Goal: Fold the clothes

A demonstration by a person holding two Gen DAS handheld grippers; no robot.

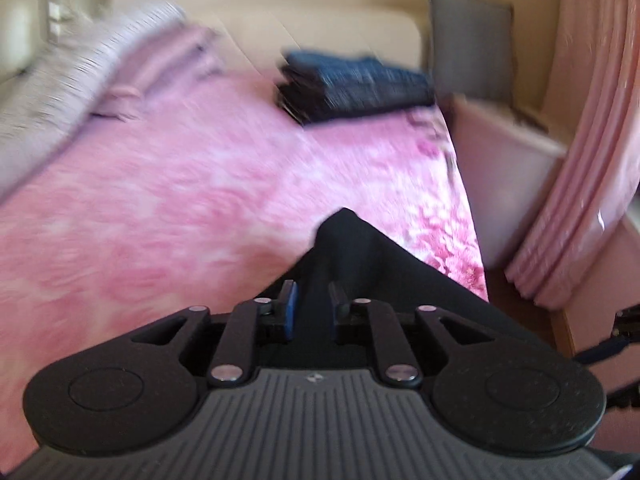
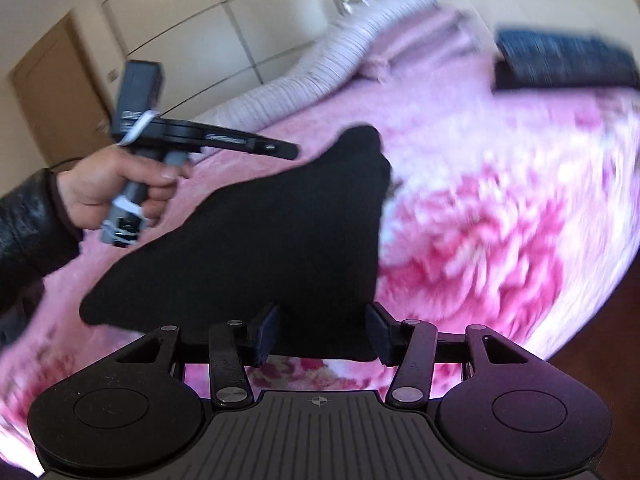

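A black garment [image 2: 280, 236] hangs above the pink floral bedspread [image 2: 500, 208]; it also shows in the left wrist view [image 1: 360, 248]. My left gripper [image 1: 312, 308] is shut on a fold of the black garment, and its body shows from the side in the right wrist view [image 2: 224, 142]. My right gripper [image 2: 320, 332] has its jaws wide apart, with the garment's lower edge lying between the fingers, not pinched. Both views are motion-blurred.
A stack of folded dark blue clothes [image 1: 356, 84] lies at the far side of the bed [image 1: 160, 184]. A striped lilac garment [image 1: 80, 64] lies at the far left. A grey pillow [image 1: 468, 40], pink curtain [image 1: 592, 140] and bed edge are to the right.
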